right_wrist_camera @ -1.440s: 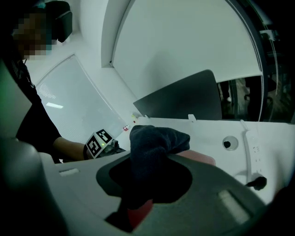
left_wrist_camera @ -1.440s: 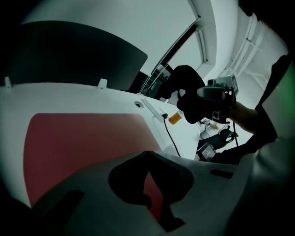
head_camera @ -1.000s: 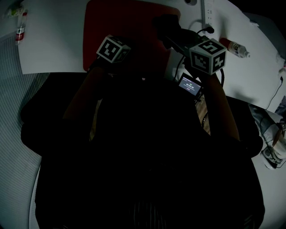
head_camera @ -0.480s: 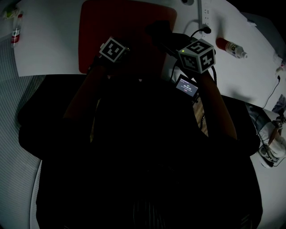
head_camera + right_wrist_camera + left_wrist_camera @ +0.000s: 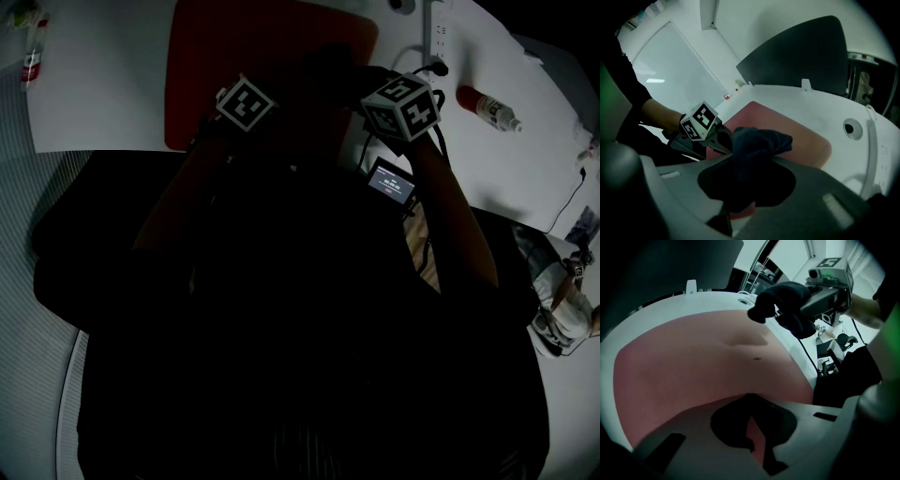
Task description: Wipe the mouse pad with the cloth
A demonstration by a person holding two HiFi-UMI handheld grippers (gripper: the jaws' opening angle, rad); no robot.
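A red mouse pad (image 5: 234,37) lies on the white table (image 5: 103,84). In the left gripper view the mouse pad (image 5: 693,357) fills most of the picture. A dark cloth (image 5: 323,66) hangs bunched over the pad's right part, and my right gripper (image 5: 740,187) is shut on the cloth (image 5: 754,150). The left gripper view shows that cloth (image 5: 785,305) lifted off the pad, held by the right gripper (image 5: 811,298). My left gripper (image 5: 752,427) sits low over the pad's near edge, jaws nearly together with only a thin red sliver between them. From the right gripper view the left gripper (image 5: 724,140) sits just left of the cloth.
A red and white bottle (image 5: 487,105) lies right of the pad, near a power strip (image 5: 436,33) with a cable. A small lit screen (image 5: 392,180) sits by my right arm. Another bottle (image 5: 31,61) lies at the far left. A cable hole (image 5: 849,127) opens behind the pad.
My right gripper has carried the cloth leftward, further over the pad. The left gripper has barely moved.
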